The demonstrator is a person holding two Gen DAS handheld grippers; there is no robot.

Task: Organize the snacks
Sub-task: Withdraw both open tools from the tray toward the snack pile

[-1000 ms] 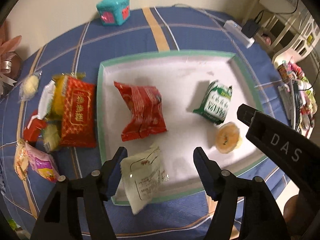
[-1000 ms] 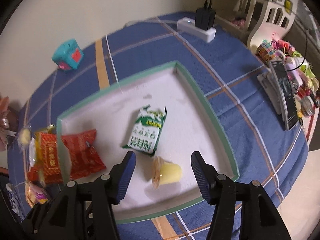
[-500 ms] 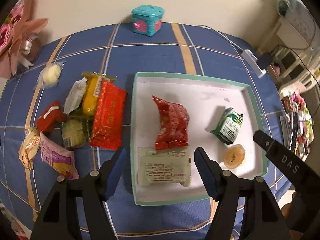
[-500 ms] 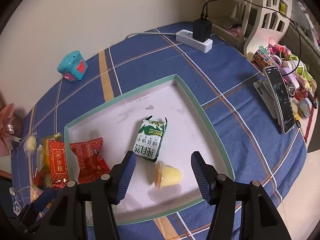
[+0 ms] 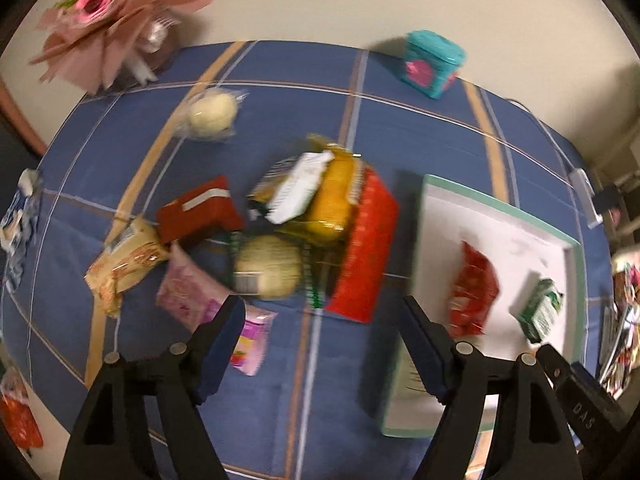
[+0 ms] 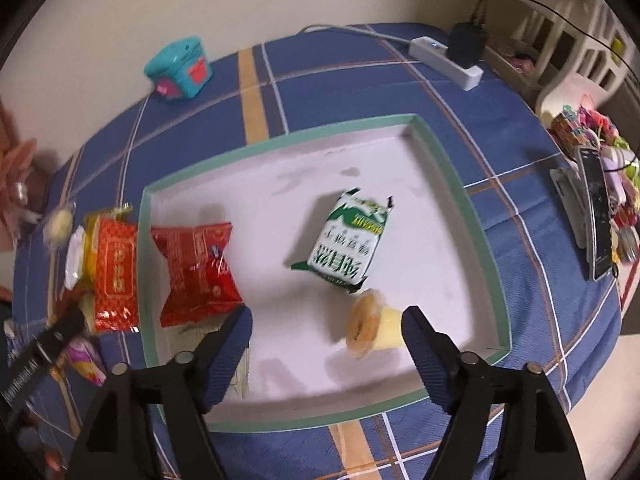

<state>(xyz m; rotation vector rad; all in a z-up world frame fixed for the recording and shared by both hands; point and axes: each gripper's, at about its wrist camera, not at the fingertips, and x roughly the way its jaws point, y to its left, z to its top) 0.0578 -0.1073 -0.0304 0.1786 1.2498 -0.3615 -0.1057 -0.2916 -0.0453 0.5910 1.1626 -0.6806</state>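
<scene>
Blue plaid tablecloth (image 6: pixel 344 76) against a cream wall carried one green-rimmed white tray (image 6: pixel 476 216) holding four snacks: red packet (image 6: pixel 196 272), green-white biscuit packet (image 6: pixel 346 244) (print too blurred to read), jelly cup (image 6: pixel 372 326) and a pale packet (image 6: pixel 240 364) at the near edge. Left of the tray sat a loose pile, about nine more snacks, including a long red pack (image 5: pixel 366 252) with unreadable gold characters. Left gripper (image 5: pixel 322 336) and right gripper (image 6: pixel 326 344) both hung wide open, holding nothing; "DAS" read on the right gripper's arm in the left view.
</scene>
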